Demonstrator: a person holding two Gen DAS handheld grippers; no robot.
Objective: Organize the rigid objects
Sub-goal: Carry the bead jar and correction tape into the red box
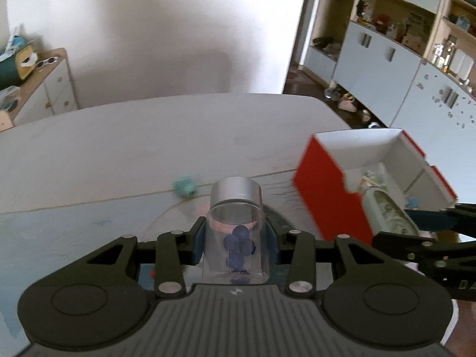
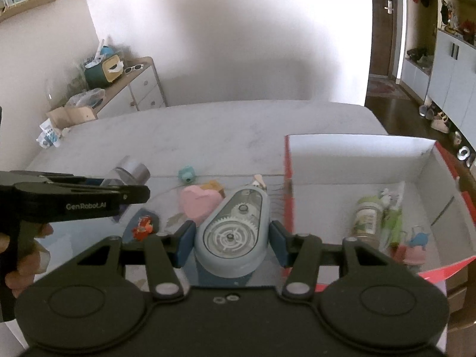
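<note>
Left gripper (image 1: 235,245) closed around a clear plastic jar with silver lid (image 1: 236,208) holding blue beads, right gripper (image 2: 230,238) clamped on a pale blue gear-wheeled tape dispenser (image 2: 232,232), red-and-white open cardboard box (image 2: 357,151) at 2 o'clock, small teal toy (image 2: 186,174) at 11 o'clock on the white table (image 2: 208,131).

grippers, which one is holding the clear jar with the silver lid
The left gripper: its blue pads clamp the clear jar of dark blue balls. The right gripper instead holds a pale blue correction tape dispenser beside the red box.
</note>
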